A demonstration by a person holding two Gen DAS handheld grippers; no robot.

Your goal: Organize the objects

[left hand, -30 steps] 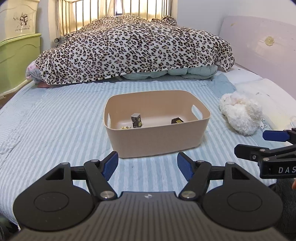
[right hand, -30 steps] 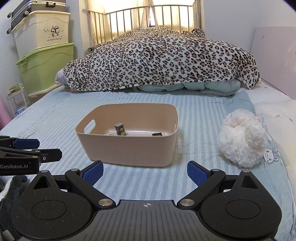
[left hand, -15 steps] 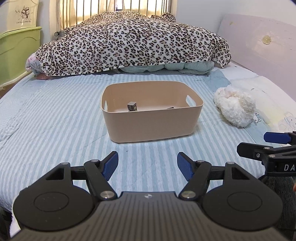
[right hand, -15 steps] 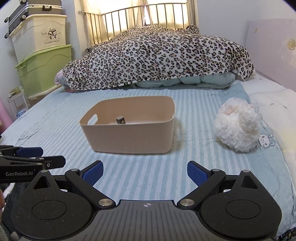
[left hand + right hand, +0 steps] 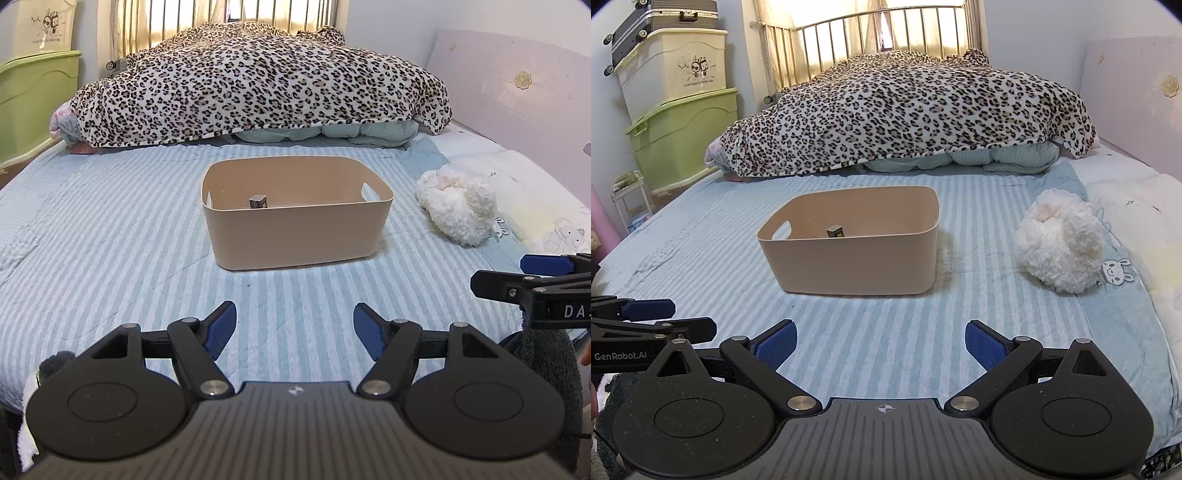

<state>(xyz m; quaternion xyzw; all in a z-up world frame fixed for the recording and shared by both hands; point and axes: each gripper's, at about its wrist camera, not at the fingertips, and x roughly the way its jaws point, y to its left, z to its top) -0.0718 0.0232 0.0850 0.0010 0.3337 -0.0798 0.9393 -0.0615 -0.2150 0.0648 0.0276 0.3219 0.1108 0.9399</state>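
Observation:
A beige plastic bin (image 5: 295,229) stands on the blue striped bed; it also shows in the right wrist view (image 5: 849,262). A small dark box (image 5: 258,202) stands inside it, also seen from the right (image 5: 835,232). A white fluffy plush (image 5: 458,206) lies to the bin's right on the bed, also in the right wrist view (image 5: 1060,243). My left gripper (image 5: 294,326) is open and empty, well short of the bin. My right gripper (image 5: 881,343) is open and empty, also near the bed's front edge.
A leopard-print blanket (image 5: 905,114) is heaped at the far end of the bed. Green and cream storage boxes (image 5: 683,122) stand at the left wall. A pale headboard (image 5: 517,85) runs along the right. White pillows (image 5: 1137,206) lie at the right.
Both grippers have pulled back from the bin and dropped lower, so it looks smaller and farther. Both stay open and empty.

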